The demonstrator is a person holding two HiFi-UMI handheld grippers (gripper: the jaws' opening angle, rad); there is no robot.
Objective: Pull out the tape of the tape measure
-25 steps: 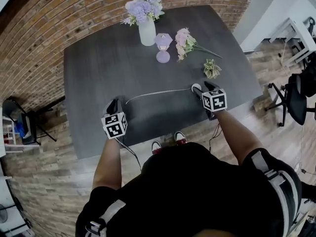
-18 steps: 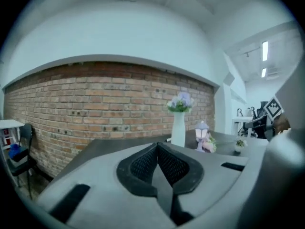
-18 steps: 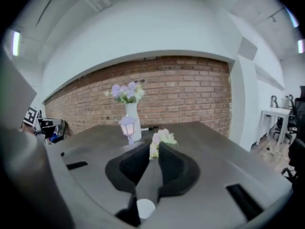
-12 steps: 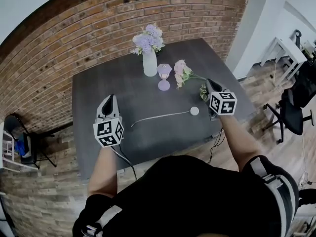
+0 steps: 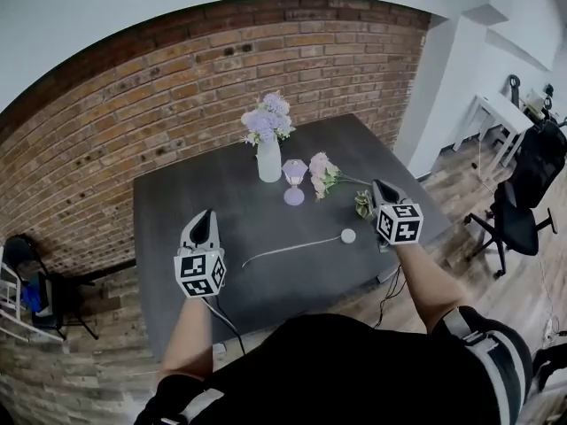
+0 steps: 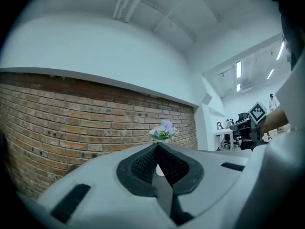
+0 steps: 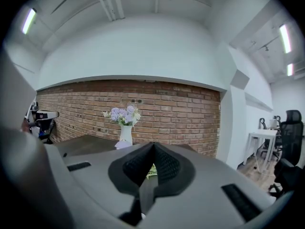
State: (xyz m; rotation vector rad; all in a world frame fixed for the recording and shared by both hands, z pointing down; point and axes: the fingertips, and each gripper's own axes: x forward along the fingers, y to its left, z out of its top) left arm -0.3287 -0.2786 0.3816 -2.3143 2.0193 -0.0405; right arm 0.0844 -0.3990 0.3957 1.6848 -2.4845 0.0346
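The biggest thing I see is the brick wall [image 5: 106, 122] at the back. In front of it is a big dark table [image 5: 177, 202]. Off to the right, on the wood floor, is a black office chair [image 5: 523, 193]. At the far side of the table stands a white vase [image 5: 268, 159] with purple flowers in it. My left gripper [image 5: 200, 218] is held up over the near left part of the table. Its two fingers are pressed together at the tips and there is nothing between them. My right gripper [image 5: 381, 187] is held up over the right side of the table. Its fingers are together too, and they hold nothing. Between the two grippers, the thin pale tape [image 5: 292, 249] lies pulled out in a long line on the table top. Neither gripper touches it. Near the vase lie some pink flowers [image 5: 323, 171], and just beside them stands a little purple stand [image 5: 293, 182]. The tape measure [image 5: 348, 235] is small, round and white. It sits flat on the table at the right end of the tape, near my right gripper but apart from it. A small green plant [image 5: 363, 204] sits just behind it.
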